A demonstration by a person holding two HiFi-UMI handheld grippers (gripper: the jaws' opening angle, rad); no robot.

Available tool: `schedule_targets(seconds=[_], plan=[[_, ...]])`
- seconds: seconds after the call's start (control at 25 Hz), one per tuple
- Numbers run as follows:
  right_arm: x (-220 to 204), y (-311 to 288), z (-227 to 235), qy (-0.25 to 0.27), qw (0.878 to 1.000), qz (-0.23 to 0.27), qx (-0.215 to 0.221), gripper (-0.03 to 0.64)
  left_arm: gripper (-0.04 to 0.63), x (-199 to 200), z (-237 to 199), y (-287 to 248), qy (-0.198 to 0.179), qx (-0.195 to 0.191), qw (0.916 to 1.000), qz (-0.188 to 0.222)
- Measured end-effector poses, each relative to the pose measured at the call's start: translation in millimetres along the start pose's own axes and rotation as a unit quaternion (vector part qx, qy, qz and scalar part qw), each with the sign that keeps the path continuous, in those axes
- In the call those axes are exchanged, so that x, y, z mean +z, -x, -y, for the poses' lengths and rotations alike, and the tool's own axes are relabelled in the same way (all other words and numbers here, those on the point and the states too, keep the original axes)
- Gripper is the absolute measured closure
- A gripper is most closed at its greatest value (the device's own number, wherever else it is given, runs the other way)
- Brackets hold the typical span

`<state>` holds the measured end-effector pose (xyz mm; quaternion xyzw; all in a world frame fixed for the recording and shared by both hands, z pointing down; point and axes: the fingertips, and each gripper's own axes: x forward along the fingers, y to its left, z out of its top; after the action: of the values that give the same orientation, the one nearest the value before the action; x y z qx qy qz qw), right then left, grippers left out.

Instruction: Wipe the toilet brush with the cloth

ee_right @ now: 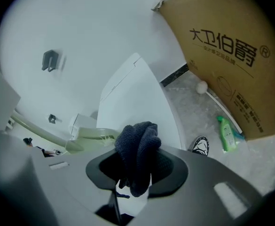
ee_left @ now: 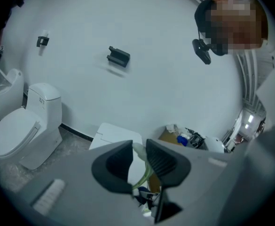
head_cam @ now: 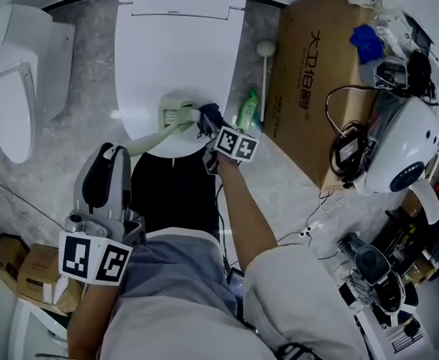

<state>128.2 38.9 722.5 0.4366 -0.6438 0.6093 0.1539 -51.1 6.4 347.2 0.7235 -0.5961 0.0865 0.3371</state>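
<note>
Your left gripper (ee_left: pixel 138 157) grips the toilet brush (head_cam: pixel 174 115) and your right gripper (ee_right: pixel 137 169) pinches the cloth (ee_right: pixel 136 145), so rub it slowly along the brush head.

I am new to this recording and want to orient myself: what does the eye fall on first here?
First, the right gripper shut on a dark blue cloth, next to the pale green toilet brush over the closed white toilet lid. The left gripper holds the brush handle; a large cardboard box stands at the right.
</note>
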Motion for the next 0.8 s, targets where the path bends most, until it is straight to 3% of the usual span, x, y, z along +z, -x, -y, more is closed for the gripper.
schedule_targets(seconds=[0.32, 0.8], plan=[[-12.1, 5.2, 6.8, -0.107, 0.993, 0.055, -0.001, 0.505, 0.595, 0.6, -0.3, -1.2, -0.007, -0.011, 0.9999, 0.004], [-32.2, 14.1, -1.3, -0.116, 0.989, 0.083, -0.028, 0.512, 0.595, 3.3, -0.6, -1.4, -0.016, -0.028, 0.9994, 0.01]])
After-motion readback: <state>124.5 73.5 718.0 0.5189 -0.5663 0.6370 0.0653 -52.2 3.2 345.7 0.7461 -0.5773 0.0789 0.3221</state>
